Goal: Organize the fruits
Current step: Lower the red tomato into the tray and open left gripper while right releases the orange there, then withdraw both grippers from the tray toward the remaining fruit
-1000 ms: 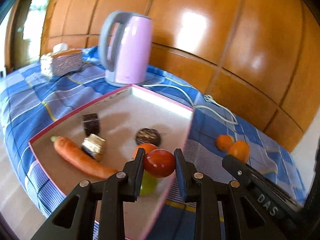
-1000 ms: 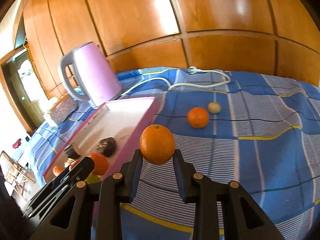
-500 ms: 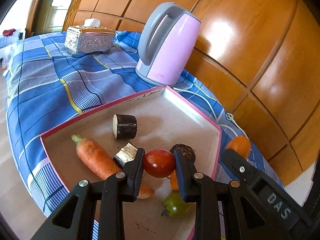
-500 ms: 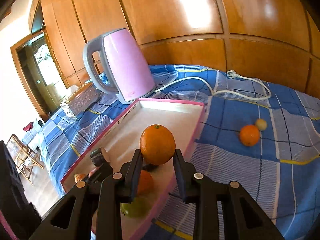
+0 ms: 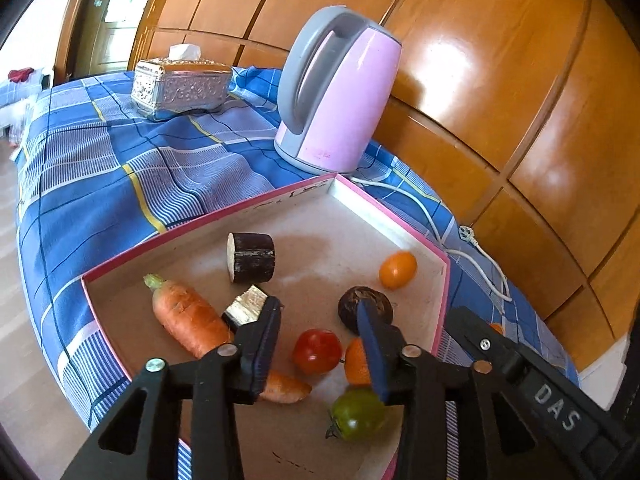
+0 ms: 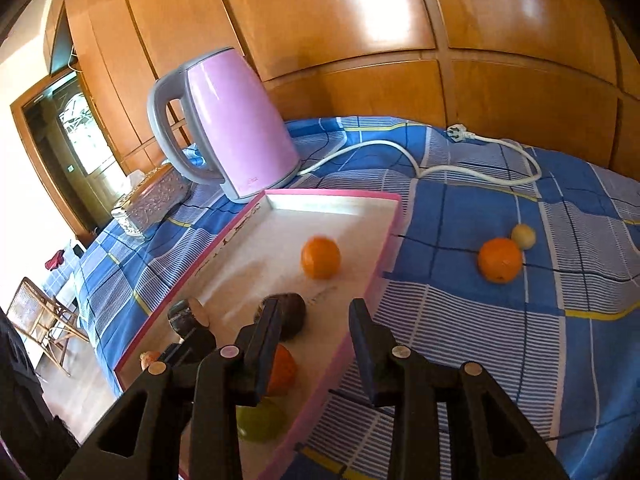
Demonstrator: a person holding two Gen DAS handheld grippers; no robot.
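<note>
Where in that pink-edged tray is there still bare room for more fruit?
The far end of the tray, between the back rim near the kettle and the lone orange, is bare. The near end is crowded: carrot, red tomato, green tomato and a dark round fruit.

The right tongs [image 6: 316,344] have just been opening and stand parted with nothing between them, above the near edge of the pink-rimmed tray [image 6: 390,236]. An orange [image 6: 320,257] lies loose on the tray floor, slightly blurred. Outside it, on the blue checked cloth [image 6: 480,320], another orange [image 6: 500,260] touches a small pale fruit [image 6: 523,236].
</note>
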